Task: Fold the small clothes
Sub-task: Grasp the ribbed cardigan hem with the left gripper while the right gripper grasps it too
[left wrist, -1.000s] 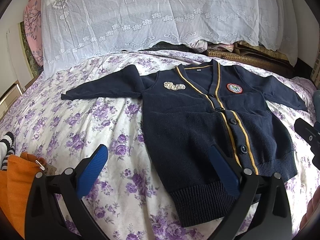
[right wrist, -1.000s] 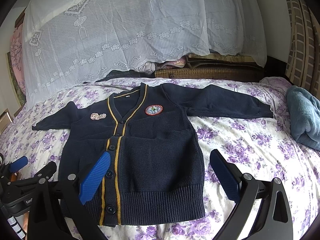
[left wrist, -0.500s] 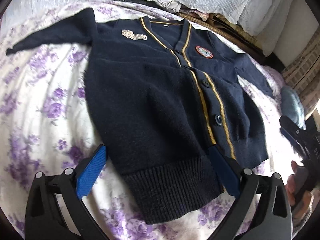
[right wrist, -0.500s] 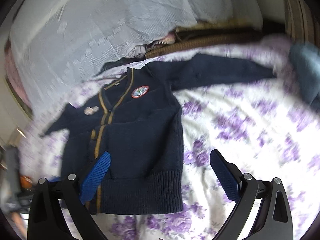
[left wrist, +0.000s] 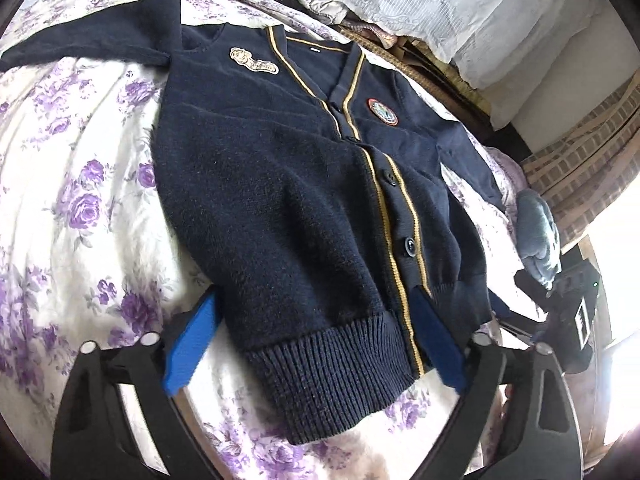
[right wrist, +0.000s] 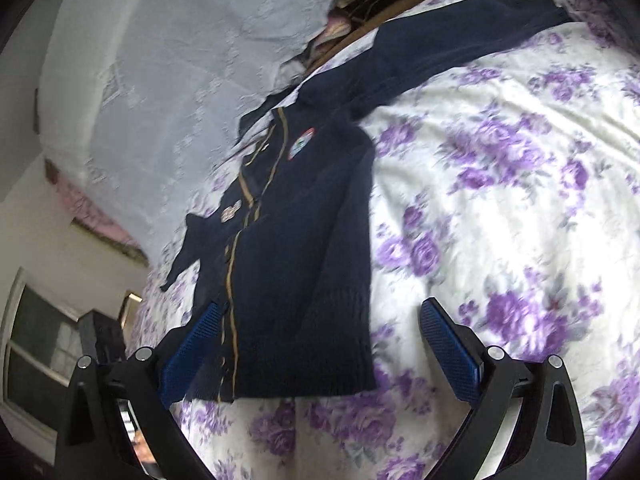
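My left gripper (left wrist: 316,340), jaws closing, straddles the cardigan (left wrist: 288,200) hem without pressing it. Only its view shows the towel (left wrist: 538,236) beyond the cardigan; my right gripper (right wrist: 320,352) gapes wide over the hem's other corner.

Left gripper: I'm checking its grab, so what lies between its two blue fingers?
In the left wrist view, the cardigan's ribbed hem lies between the closing jaws of the left gripper, over the floral bedsheet.

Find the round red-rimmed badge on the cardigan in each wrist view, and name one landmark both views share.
Left wrist: the badge sits upper right of centre, right of the yellow-striped button band.
Right wrist: the badge sits upper centre, right of the same band.
Shared landmark: the cardigan's ribbed hem, low between the blue fingers in both views.
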Tool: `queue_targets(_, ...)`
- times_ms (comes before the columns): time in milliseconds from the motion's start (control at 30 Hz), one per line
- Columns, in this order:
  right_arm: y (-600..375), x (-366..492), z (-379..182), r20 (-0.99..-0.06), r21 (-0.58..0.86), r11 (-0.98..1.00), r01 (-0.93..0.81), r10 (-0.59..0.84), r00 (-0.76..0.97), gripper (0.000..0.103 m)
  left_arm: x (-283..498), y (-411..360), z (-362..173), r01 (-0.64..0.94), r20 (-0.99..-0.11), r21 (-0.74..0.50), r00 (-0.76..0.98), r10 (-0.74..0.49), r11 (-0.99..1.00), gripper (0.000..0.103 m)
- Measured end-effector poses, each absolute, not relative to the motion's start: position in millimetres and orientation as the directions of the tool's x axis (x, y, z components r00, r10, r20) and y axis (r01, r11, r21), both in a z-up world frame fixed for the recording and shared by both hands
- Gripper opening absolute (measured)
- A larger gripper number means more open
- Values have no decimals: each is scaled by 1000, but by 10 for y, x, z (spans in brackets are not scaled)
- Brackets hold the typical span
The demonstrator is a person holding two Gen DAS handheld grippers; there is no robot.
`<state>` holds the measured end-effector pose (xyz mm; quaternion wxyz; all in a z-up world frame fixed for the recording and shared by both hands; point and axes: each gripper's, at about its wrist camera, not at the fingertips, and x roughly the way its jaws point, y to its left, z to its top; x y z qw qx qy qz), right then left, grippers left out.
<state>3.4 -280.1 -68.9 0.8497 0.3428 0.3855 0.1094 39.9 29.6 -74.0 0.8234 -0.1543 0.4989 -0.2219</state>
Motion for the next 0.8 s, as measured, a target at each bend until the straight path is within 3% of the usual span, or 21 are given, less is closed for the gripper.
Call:
queue_targets(100,-2784,40,-690,-575,670,740,63,463,674,100,379,325,-782,207,-766,-473,383,-516,856,74)
queue_targets(267,-2704,35,-689,-561,694,720,20,522,642,96,247,483,-842,203,-748,-523,355,-560,828,73)
queue_targets(367,-2654,79,-708,-588,670,742,26,508,630,87,266,464,-892,193,-739,-546,348,-577,815,75)
queue_targets(467,-2652,181,-759,-612,654,755,52,488,622,68,302,324,-875,217,-750,-503,371,-548,836,74)
queue_targets(500,-2658,212,-771,-618,650,758,58,481,622,55,295,293,-868,222,-754,-486,382,-534,845,69)
queue_targets(600,-2703,255,-859,-621,660,748,68,493,609,18,268,286,-852,210,-777,-415,425,-465,885,39)
queue_targets(700,-2706,210,-883,-609,670,739,60,503,613,13,282,374,-814,198,-763,-435,437,-477,878,18)
queue_targets(800,-2675,33,-745,-572,682,731,29,508,644,12,226,476,-689,183,-759,-442,446,-475,878,10)
